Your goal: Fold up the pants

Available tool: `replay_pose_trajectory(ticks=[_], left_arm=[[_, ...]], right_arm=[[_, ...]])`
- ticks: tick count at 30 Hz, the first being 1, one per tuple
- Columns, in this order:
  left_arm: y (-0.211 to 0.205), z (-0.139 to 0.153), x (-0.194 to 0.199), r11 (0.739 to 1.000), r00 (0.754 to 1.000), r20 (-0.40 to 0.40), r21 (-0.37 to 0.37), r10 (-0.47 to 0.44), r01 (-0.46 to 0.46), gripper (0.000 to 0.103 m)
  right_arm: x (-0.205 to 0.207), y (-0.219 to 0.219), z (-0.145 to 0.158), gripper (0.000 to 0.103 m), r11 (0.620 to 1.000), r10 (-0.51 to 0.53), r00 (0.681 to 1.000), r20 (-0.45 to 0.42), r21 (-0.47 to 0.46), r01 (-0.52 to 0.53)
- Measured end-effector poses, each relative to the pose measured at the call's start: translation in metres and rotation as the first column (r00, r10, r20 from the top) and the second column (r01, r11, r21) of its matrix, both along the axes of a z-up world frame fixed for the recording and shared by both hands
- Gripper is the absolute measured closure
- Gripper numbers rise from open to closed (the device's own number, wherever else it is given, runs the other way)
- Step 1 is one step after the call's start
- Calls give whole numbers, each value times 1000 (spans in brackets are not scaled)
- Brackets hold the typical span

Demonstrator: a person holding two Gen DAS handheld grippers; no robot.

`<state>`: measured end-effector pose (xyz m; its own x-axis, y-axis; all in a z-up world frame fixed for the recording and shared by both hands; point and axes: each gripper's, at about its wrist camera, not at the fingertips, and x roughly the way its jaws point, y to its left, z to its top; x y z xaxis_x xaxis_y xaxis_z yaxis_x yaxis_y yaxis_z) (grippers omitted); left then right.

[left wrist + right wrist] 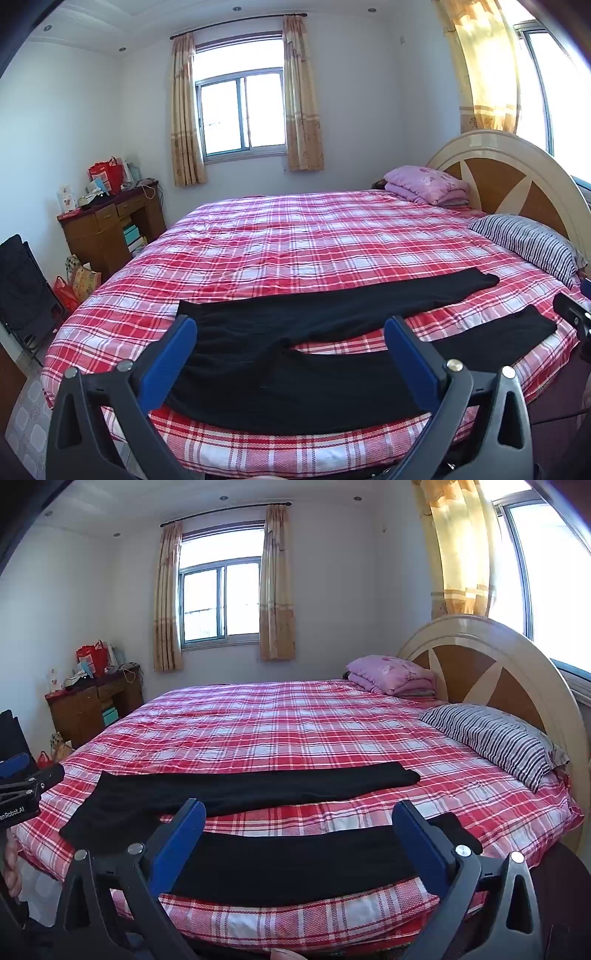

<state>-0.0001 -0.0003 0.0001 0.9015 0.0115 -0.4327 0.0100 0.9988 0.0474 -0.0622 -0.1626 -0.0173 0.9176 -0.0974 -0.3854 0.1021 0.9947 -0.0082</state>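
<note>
Black pants (295,332) lie flat on the red plaid bed (295,243), waistband at the left, both legs spread apart toward the right. My left gripper (291,325) hovers open in front of the bed's near edge, over the seat and upper legs, touching nothing. In the right wrist view the same pants (258,786) show both legs, and my right gripper (299,812) hangs open above the near leg (295,864). The right gripper's black tip (569,314) peeks in at the left view's right edge. The left gripper (18,775) shows at the right view's left edge.
A striped pillow (491,738) and folded pink bedding (391,675) lie by the round headboard (480,657) on the right. A wooden desk (107,229) with bags and boxes stands at the far left wall. A dark chair (22,291) stands near the bed's left side.
</note>
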Motion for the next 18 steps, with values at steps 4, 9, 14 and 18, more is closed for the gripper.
replay_pose_trajectory(ticks=[4,9,14,18], left_arm=[[-2,0,0,1000,1000,4,19,3,-3,0],[-9,2,-3,1000,1000,0,11,-4,4,0],[-6,1,2,1000,1000,-8,8,-10,10,0],[-3,-1,2,1000,1000,-7,11,-13,13,0]], right_arm=[[0,1,0,1,1000,-1,1000,-3,1,1],[0,0,0,1,1000,-2,1000,-5,5,2],[0,2,0,1,1000,-1,1000,-5,6,1],[1,2,0,1,1000,0,1000,-6,7,0]])
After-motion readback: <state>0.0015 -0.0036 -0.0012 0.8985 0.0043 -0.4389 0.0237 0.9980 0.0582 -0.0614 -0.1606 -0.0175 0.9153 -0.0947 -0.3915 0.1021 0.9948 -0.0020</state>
